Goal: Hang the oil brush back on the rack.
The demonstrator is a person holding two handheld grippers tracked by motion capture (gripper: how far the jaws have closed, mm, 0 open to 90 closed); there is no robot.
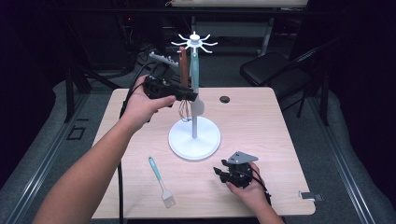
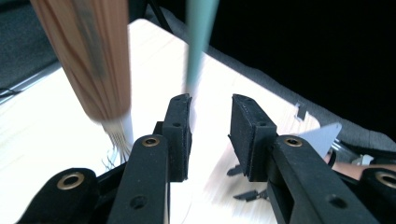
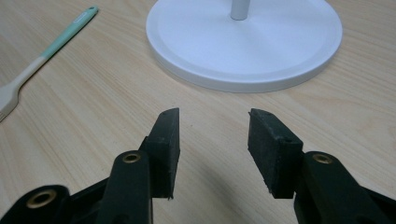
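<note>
A white utensil stand (image 1: 194,140) rises from the middle of the table, with a ring of hooks (image 1: 194,44) on top. A whisk with a wooden handle (image 1: 184,70) and a teal-handled spatula (image 1: 195,74) hang from the hooks. My left gripper (image 1: 190,96) is held level beside them, just below the handles. Its jaws stand open with nothing between them (image 2: 210,100); the wooden handle (image 2: 93,60) hangs to their left and the teal handle (image 2: 198,42) just ahead. My right gripper (image 1: 219,173) rests low near the front edge, open and empty (image 3: 214,114), facing the stand's base (image 3: 243,42).
A teal-handled brush (image 1: 160,179) lies on the table at the front left of the base, seen also as the brush (image 3: 51,46). A black round grommet (image 1: 225,99) sits at the back of the table, a metal clip (image 1: 310,196) at its front right corner. A folding chair (image 1: 275,70) stands behind.
</note>
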